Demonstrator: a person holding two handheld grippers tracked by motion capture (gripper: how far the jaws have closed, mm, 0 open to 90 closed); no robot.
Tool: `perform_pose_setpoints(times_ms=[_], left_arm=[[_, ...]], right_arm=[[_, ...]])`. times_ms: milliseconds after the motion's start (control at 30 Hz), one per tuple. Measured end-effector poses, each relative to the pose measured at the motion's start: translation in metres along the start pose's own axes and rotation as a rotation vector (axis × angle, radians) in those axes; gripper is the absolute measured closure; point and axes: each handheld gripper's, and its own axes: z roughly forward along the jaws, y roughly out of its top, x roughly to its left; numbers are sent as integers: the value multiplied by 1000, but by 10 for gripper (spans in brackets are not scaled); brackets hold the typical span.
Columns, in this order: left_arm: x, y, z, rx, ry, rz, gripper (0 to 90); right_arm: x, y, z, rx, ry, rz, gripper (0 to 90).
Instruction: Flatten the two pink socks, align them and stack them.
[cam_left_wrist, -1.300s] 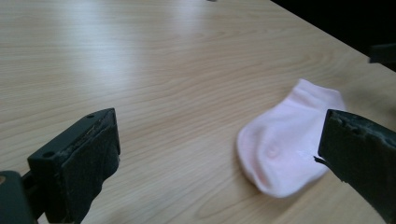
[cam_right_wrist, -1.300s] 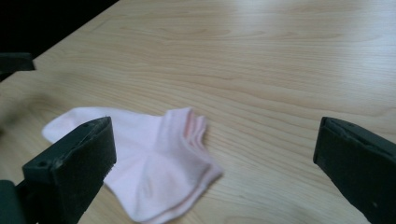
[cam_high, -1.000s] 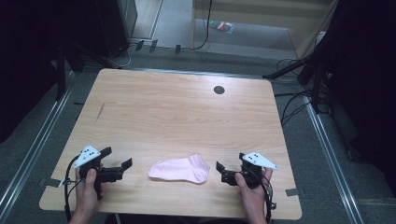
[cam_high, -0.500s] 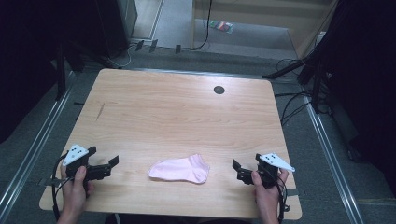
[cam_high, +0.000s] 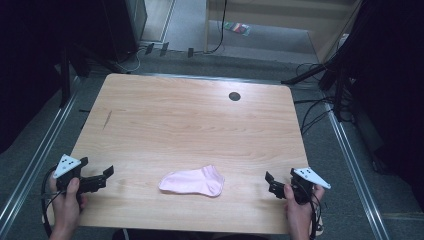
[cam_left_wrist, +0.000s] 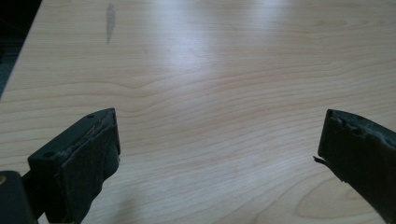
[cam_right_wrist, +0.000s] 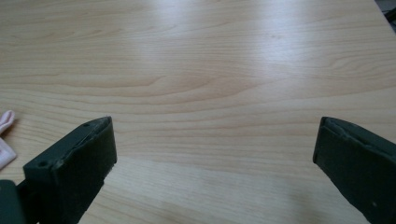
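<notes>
A pink sock (cam_high: 192, 181) lies flat near the front middle of the wooden table (cam_high: 190, 125). My left gripper (cam_high: 102, 176) sits at the front left corner, well left of the sock, open with nothing between its jaws (cam_left_wrist: 215, 154). At the front right, my right gripper (cam_high: 271, 183) is held by a hand, also open and empty (cam_right_wrist: 212, 158). A pink edge of the sock (cam_right_wrist: 4, 140) shows at the left border of the right gripper view.
A dark round hole (cam_high: 234, 96) sits in the table near its far edge. A grey smudge (cam_high: 107, 119) marks the left part of the tabletop. Metal rails, cables and dark stands surround the table on the floor.
Both grippers have drawn outward and back from the sock, the left one toward the front left corner, the right one toward the front right. The sock has stayed in place.
</notes>
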Motion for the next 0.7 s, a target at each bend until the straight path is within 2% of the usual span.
perform_pose_setpoints(times_ms=[300, 500, 700], left_arm=[[12, -3, -7, -8, 23, 3, 0], [13, -6, -9, -5, 26, 25, 0], [9, -8, -4, 10, 37, 47, 0]], right_arm=[[-17, -4, -7, 7, -14, 8, 0], [-26, -7, -15, 16, -25, 9, 0], [-36, -12, -25, 18, -23, 15, 0]])
